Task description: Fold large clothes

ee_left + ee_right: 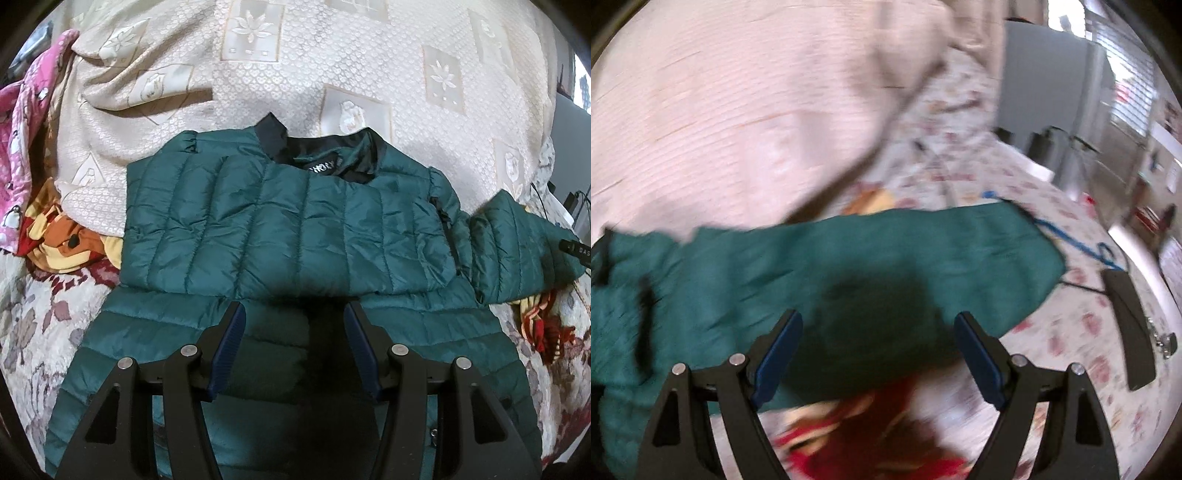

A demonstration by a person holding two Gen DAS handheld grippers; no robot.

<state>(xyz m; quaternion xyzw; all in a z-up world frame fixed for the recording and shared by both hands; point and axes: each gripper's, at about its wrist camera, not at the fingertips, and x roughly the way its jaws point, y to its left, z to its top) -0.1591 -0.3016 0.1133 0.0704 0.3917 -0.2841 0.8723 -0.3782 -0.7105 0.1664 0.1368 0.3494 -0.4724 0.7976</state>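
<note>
A dark green quilted jacket lies spread across the bed, its black collar toward the far side and its hem at the near edge. The upper part is folded down, leaving a straight crosswise edge just beyond the left gripper. That gripper hovers over the near half with its jaws parted and nothing between the blue pads. One sleeve stretches out to the right, its cuff ending on the floral bedsheet. The right gripper sits above that sleeve, jaws spread wide, pinching nothing (its view is badly smeared). Far of the jacket, a cream patterned blanket offers open ground. The left side is crowded by pink fabric and an orange-yellow cloth. A dark flat object and a blue cord lie beyond the cuff.
</note>
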